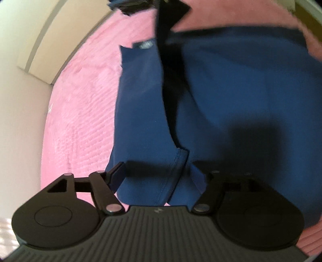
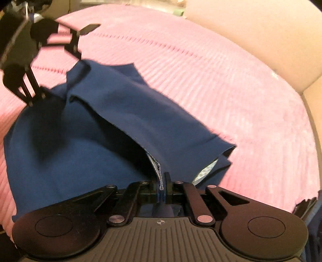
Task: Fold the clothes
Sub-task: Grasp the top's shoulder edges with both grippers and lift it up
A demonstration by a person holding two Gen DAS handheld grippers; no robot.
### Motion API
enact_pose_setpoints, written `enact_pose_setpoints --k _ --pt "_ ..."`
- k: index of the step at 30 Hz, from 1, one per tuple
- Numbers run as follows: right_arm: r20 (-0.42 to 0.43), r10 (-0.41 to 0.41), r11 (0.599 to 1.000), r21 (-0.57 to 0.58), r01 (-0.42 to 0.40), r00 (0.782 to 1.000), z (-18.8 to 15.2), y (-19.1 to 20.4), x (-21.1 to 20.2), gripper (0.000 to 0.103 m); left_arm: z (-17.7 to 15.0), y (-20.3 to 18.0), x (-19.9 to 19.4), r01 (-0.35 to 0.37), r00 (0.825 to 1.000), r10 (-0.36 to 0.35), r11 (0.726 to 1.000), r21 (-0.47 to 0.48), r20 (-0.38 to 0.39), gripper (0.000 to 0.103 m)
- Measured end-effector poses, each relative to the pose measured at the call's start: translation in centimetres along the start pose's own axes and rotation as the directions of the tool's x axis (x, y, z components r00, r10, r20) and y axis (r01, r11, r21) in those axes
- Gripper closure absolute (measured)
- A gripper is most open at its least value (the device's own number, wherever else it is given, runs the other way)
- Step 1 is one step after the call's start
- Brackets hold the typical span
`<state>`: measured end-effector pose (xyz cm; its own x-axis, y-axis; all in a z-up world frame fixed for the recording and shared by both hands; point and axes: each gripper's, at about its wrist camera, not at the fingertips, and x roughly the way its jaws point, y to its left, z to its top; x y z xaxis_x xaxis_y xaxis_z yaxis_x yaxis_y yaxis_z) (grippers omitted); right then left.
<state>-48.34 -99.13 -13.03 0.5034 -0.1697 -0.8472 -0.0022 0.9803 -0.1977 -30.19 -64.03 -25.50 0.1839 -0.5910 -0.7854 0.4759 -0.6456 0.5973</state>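
A dark blue garment lies spread on a pink ribbed bedspread. In the left wrist view my left gripper is open, its fingers wide apart. A hemmed fold of the garment hangs between them, and cloth covers the right finger. In the right wrist view my right gripper is shut on an edge of the blue garment, which rises into a lifted flap with a pale lining showing. My left gripper appears at the upper left of that view, open, at the garment's far corner. A dark blurred shape at the top of the left view is probably my right gripper.
The pink bedspread reaches well beyond the garment on all sides. A beige headboard or wall panel borders it at the upper right of the right view. A white wall with a cream panel stands left of the bed.
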Motion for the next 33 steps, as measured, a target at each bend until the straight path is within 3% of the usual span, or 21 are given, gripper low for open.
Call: enact_pose_setpoints --k 1,3,4,6,11,15,19,22,27,30,33 --pt "0.007 -0.010 1.000 0.006 0.010 1.000 -0.1 -0.2 -0.7 0.101 0.0 0.1 0.2 0.001 1.000 -0.001 1.000 0.002 -0.003 0.056" --pt "0.019 -0.035 0.999 0.023 0.034 0.999 0.6 -0.5 -2.2 0.101 0.0 1.2 -0.4 0.018 1.000 -0.018 0.998 -0.056 0.000 0.069" --pt "0.026 -0.046 0.998 0.031 0.045 0.999 1.0 -0.5 -2.7 0.101 -0.1 1.8 -0.7 0.028 1.000 -0.028 0.996 -0.089 0.003 0.082" --pt "0.044 -0.063 0.997 0.040 0.061 0.997 1.6 -0.1 -3.1 0.101 -0.3 3.3 -2.2 0.019 1.000 -0.017 0.988 -0.153 0.015 0.094" --pt "0.110 -0.115 0.993 0.020 0.113 0.987 4.3 0.5 -5.3 0.102 -1.6 8.6 -9.2 -0.123 0.987 0.148 0.946 -0.299 0.061 0.100" --pt "0.224 -0.226 0.973 0.010 0.230 0.948 7.1 0.3 -11.7 0.102 -2.7 12.7 -14.9 -0.225 0.957 0.281 0.882 -0.414 0.078 0.100" --pt "0.361 -0.341 0.933 0.019 0.358 0.868 10.6 2.7 -20.0 0.102 -3.7 16.9 -20.6 -0.312 0.909 0.410 0.792 -0.525 0.079 0.100" --pt "0.457 -0.414 0.894 0.040 0.447 0.787 12.5 7.1 -26.7 0.102 -5.1 14.8 -27.7 -0.371 0.859 0.501 0.747 -0.552 0.101 0.100" --pt "0.558 -0.521 0.822 0.123 0.556 0.646 12.2 18.1 -37.4 0.102 -7.6 10.2 -40.1 -0.459 0.756 0.641 0.665 -0.589 0.136 0.100" --pt "0.592 -0.554 0.790 0.152 0.594 0.585 11.5 23.9 -43.1 0.102 -9.1 7.5 -47.6 -0.503 0.681 0.716 0.609 -0.613 0.152 0.099" --pt "0.623 -0.582 0.754 0.173 0.634 0.523 11.3 27.8 -48.5 0.102 -9.7 6.1 -53.2 -0.543 0.625 0.761 0.585 -0.602 0.176 0.099"
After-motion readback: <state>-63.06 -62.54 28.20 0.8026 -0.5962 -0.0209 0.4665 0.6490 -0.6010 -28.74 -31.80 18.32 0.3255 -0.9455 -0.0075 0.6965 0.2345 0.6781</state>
